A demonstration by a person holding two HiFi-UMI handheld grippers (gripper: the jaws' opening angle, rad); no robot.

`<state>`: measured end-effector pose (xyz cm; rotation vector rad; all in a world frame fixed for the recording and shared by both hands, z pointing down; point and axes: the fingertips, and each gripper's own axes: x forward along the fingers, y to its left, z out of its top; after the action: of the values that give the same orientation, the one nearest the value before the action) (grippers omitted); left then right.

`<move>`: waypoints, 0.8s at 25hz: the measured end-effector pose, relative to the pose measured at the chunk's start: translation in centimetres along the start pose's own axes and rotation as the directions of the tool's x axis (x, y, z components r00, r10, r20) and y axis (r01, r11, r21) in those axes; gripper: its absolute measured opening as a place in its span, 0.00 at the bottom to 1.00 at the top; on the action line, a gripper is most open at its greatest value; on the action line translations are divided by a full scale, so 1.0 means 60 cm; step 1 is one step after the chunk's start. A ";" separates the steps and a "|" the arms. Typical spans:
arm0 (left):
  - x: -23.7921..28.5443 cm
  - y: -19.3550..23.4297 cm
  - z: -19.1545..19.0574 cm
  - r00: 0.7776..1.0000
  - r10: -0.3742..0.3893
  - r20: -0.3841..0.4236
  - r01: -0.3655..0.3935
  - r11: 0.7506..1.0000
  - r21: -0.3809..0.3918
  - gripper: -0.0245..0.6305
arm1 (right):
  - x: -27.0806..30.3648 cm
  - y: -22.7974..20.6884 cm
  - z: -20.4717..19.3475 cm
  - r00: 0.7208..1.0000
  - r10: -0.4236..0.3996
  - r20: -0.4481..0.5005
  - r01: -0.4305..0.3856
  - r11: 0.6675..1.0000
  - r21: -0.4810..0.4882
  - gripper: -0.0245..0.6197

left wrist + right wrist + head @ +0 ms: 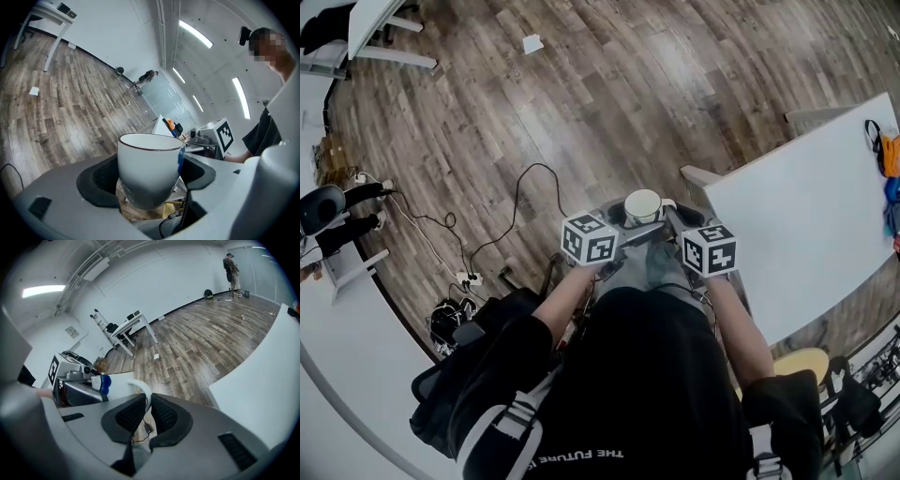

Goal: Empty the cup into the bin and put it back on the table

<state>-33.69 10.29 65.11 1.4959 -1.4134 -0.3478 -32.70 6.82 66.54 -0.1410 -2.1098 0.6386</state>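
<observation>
Cup (643, 204) upright, body in left gripper (149, 176) — handle (140, 389) pinched by right gripper (147, 414)

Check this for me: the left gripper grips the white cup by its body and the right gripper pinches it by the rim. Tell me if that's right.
Not quite. The right gripper pinches the cup by its handle, not the rim; the right gripper view shows the handle between its jaws. The left gripper does grip the cup's body.
</observation>
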 end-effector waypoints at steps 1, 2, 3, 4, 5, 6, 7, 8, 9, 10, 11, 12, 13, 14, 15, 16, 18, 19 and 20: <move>0.000 0.000 0.001 1.000 -0.001 -0.005 0.001 1.000 -0.003 0.62 | 0.000 0.000 0.001 1.000 0.000 -0.003 0.000 1.000 0.002 0.11; 0.000 0.000 0.002 1.000 -0.003 -0.009 0.003 1.000 -0.007 0.62 | 0.000 0.000 0.001 1.000 0.000 -0.005 0.000 1.000 0.004 0.11; 0.000 0.000 0.002 1.000 -0.005 -0.011 0.004 1.000 -0.010 0.62 | 0.000 0.000 0.001 1.000 0.001 -0.006 -0.001 1.000 0.005 0.11; 0.000 0.000 0.001 1.000 -0.005 -0.013 0.005 1.000 -0.013 0.62 | 0.000 0.000 0.001 1.000 0.001 -0.009 -0.001 1.000 0.006 0.11; 0.001 0.000 0.000 1.000 -0.004 -0.015 0.004 1.000 -0.015 0.62 | 0.000 0.000 -0.001 1.000 0.002 -0.011 -0.002 1.000 0.007 0.11; 0.001 0.001 -0.001 1.000 -0.004 -0.015 0.004 1.000 -0.017 0.62 | 0.001 -0.001 -0.001 1.000 0.003 -0.013 -0.003 1.000 0.009 0.11; 0.001 0.002 -0.002 1.000 -0.004 -0.016 0.004 1.000 -0.020 0.62 | 0.002 -0.001 -0.002 1.000 0.004 -0.015 -0.004 1.000 0.010 0.11; 0.002 0.003 -0.002 1.000 -0.004 -0.016 0.004 1.000 -0.023 0.62 | 0.003 -0.002 -0.002 1.000 0.004 -0.017 -0.004 1.000 0.011 0.11; 0.002 0.004 -0.002 1.000 -0.004 -0.017 0.003 1.000 -0.024 0.62 | 0.004 -0.002 -0.003 1.000 0.004 -0.019 -0.004 1.000 0.012 0.11; 0.003 0.004 -0.003 1.000 -0.002 -0.018 0.002 1.000 -0.024 0.62 | 0.004 -0.003 -0.004 1.000 0.004 -0.022 -0.004 1.000 0.012 0.11; 0.003 0.004 -0.005 1.000 -0.001 -0.019 0.000 1.000 -0.022 0.62 | 0.004 -0.003 -0.005 1.000 0.005 -0.023 -0.005 1.000 0.013 0.11; 0.004 0.004 -0.005 1.000 0.000 -0.018 -0.001 1.000 -0.020 0.62 | 0.004 -0.003 -0.006 1.000 0.007 -0.024 -0.006 1.000 0.014 0.11; 0.004 0.004 -0.005 1.000 0.001 -0.016 -0.001 1.000 -0.019 0.62 | 0.004 -0.004 -0.006 1.000 0.008 -0.024 -0.008 1.000 0.014 0.11; 0.003 0.004 -0.003 1.000 0.001 -0.012 -0.001 1.000 -0.018 0.62 | 0.005 -0.004 -0.004 1.000 0.009 -0.022 -0.009 1.000 0.013 0.11; 0.002 0.005 0.000 1.000 0.001 -0.005 -0.001 1.000 -0.013 0.62 | 0.005 -0.003 -0.001 1.000 0.011 -0.017 -0.011 1.000 0.010 0.11; 0.000 0.005 0.004 1.000 0.002 0.003 -0.002 1.000 -0.005 0.62 | 0.006 -0.001 0.003 1.000 0.013 -0.009 -0.013 1.000 0.005 0.11; -0.006 0.002 0.013 1.000 0.004 0.018 -0.004 1.000 0.025 0.62 | 0.003 0.004 0.012 1.000 0.019 0.016 -0.019 1.000 -0.007 0.11; -0.008 -0.003 0.017 1.000 0.002 0.023 -0.004 0.999 0.044 0.62 | -0.001 0.007 0.017 0.999 0.022 0.031 -0.022 1.000 -0.012 0.11; -0.011 -0.010 0.022 1.000 -0.001 0.027 -0.001 0.998 0.064 0.62 | -0.008 0.010 0.022 0.999 0.022 0.049 -0.021 1.000 -0.019 0.11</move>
<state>-34.52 10.12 63.77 1.5483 -1.4577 -0.3264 -33.52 6.68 65.26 -0.1597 -2.1648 0.6415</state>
